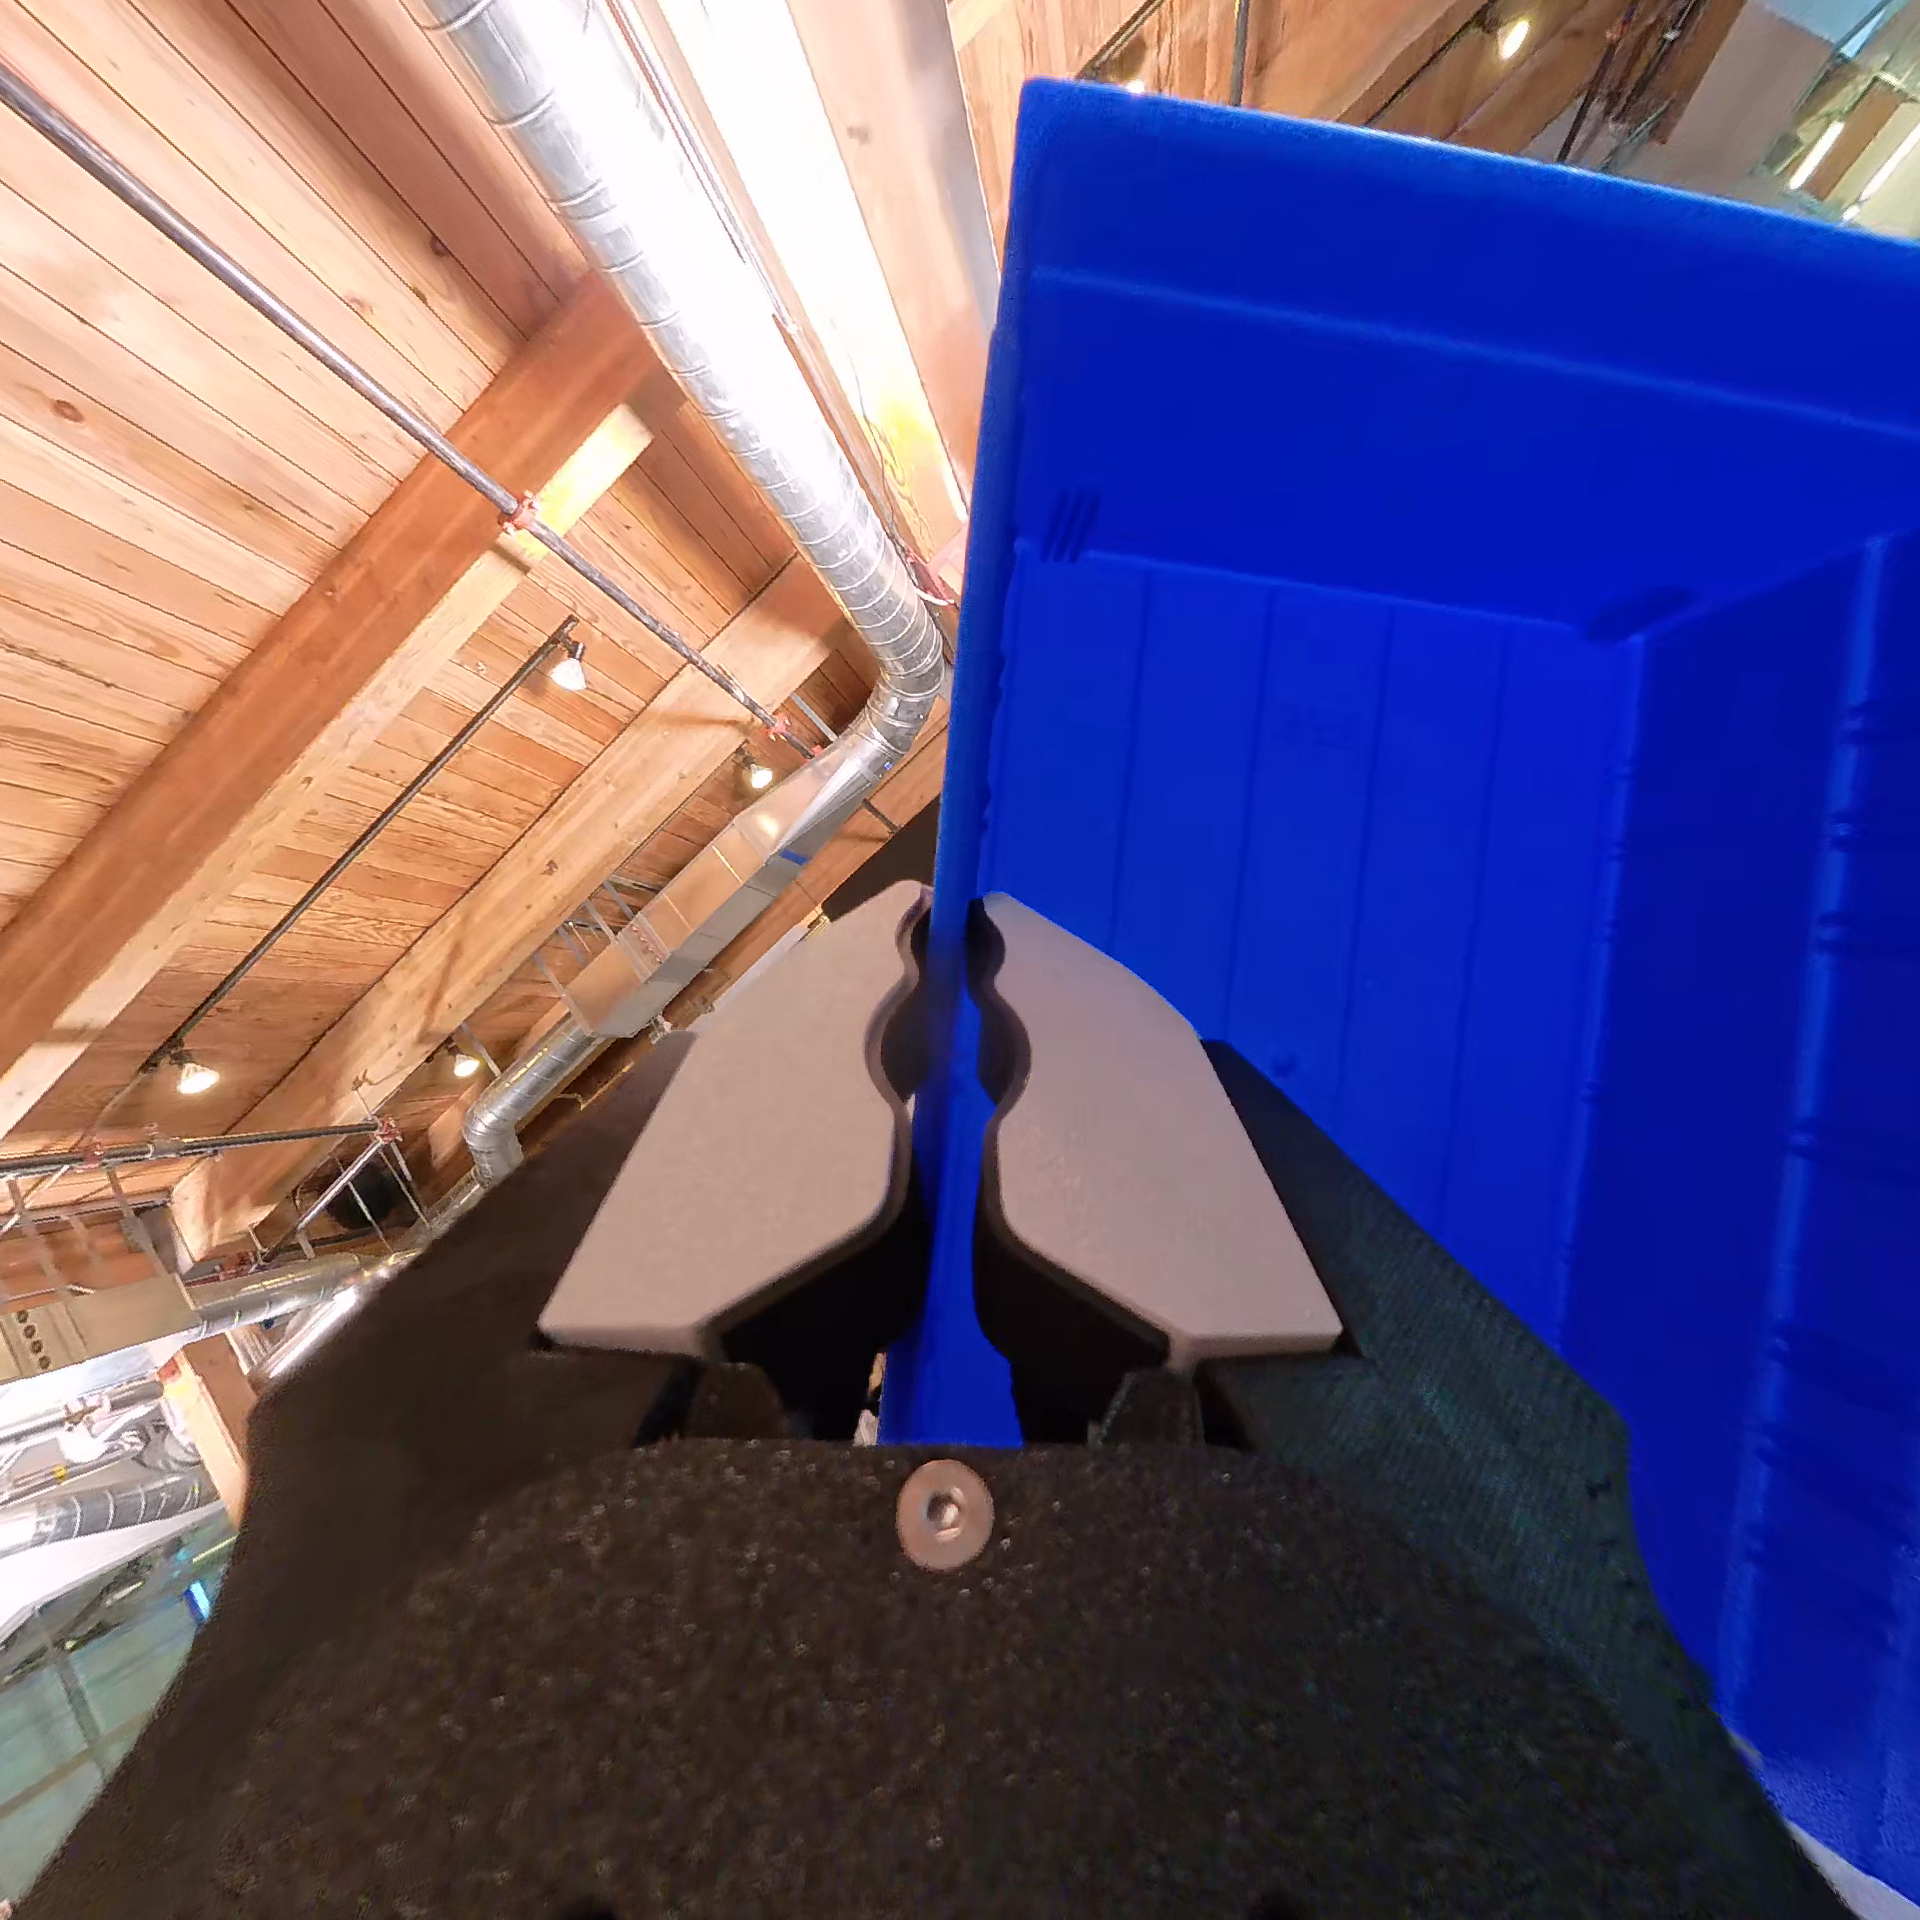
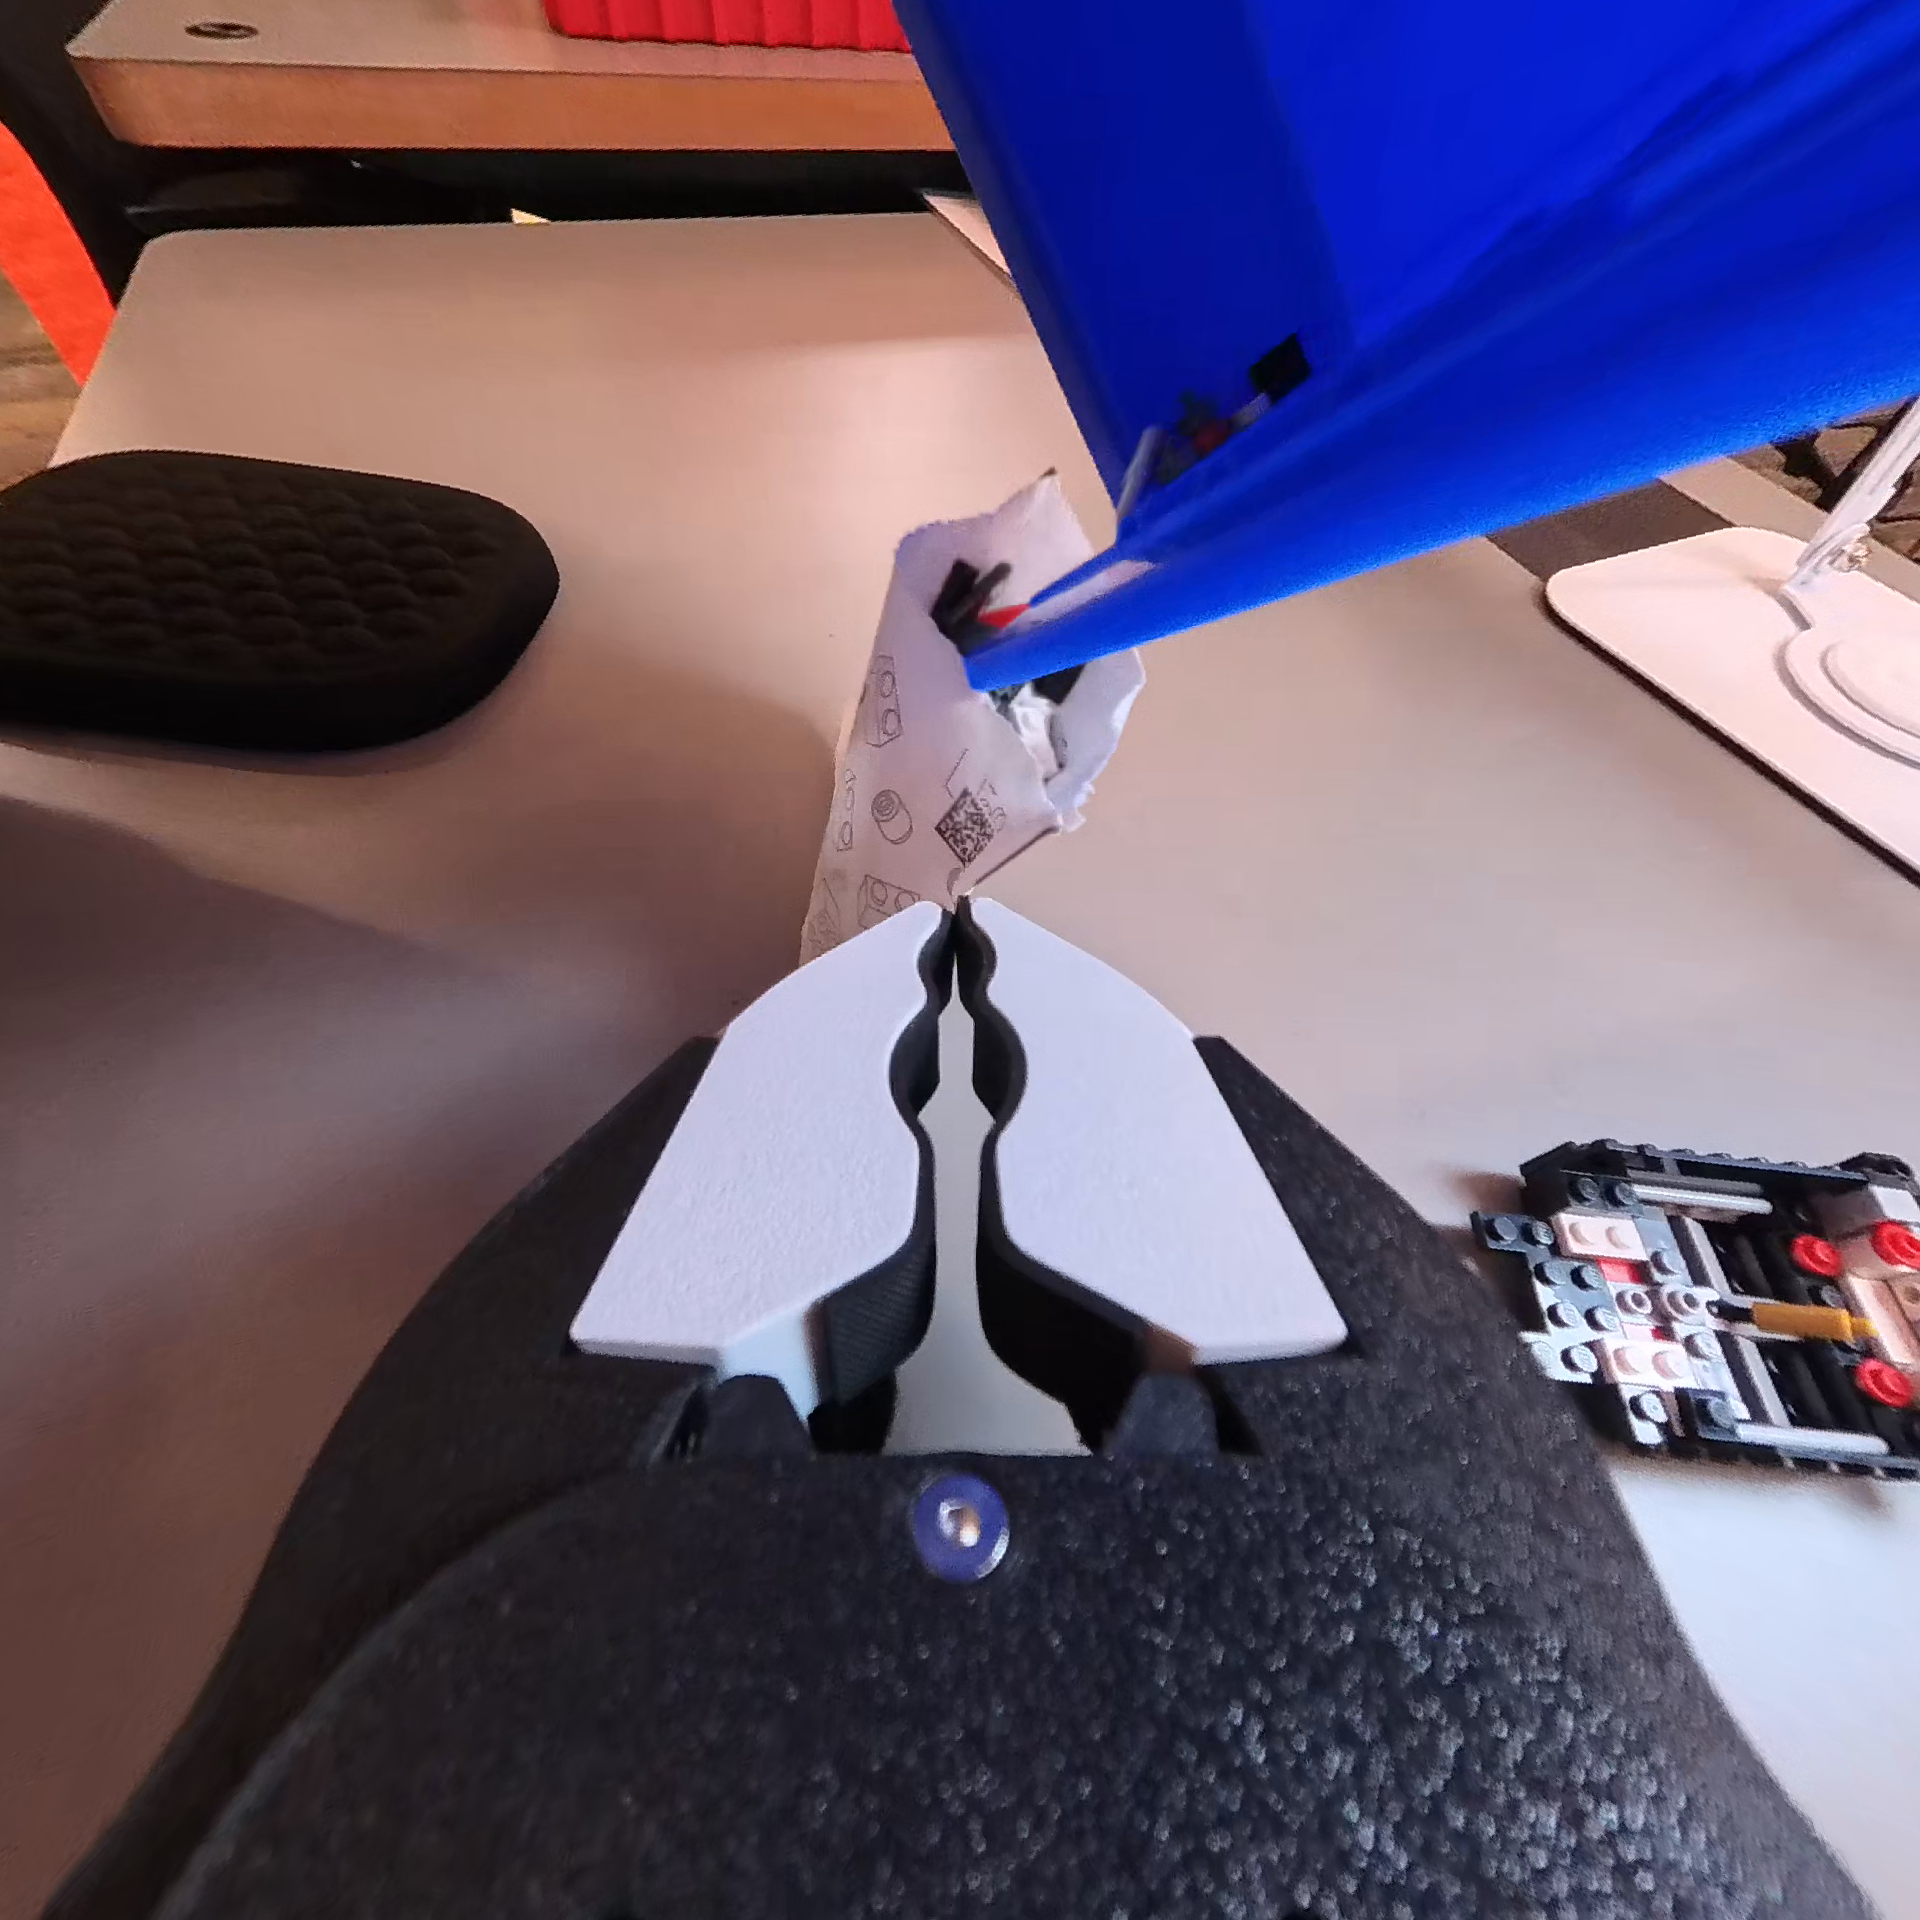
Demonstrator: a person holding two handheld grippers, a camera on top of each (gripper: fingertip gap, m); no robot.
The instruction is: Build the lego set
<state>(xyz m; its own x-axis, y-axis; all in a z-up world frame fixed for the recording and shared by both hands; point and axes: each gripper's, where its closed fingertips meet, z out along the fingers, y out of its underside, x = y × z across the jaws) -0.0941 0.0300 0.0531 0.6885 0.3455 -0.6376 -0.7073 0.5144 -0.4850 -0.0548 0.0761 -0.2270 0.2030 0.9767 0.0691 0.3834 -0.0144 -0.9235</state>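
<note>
My left gripper [image 1: 948, 914] clamps the blue bin [image 1: 1403, 727] wall, my right gripper [image 2: 956, 914] pinches the paper bag [image 2: 935, 790] at twelve o'clock; overtilting could scatter pieces past the bag, beyond the part-built lego set [image 2: 1714, 1309] at three.

Both views bright, fisheye bending seen at edges. In left wrist view, ceiling spot lamps [image 1: 195, 1075] flared, duct [image 1: 665, 312] beside them blown out by glare. In right wrist view, blue bin [image 2: 1455, 260] motion-blurred; soft broad shadow cast on tabletop [image 2: 623, 416] left of bin; lego build [image 2: 1714, 1309] sharp.
</note>
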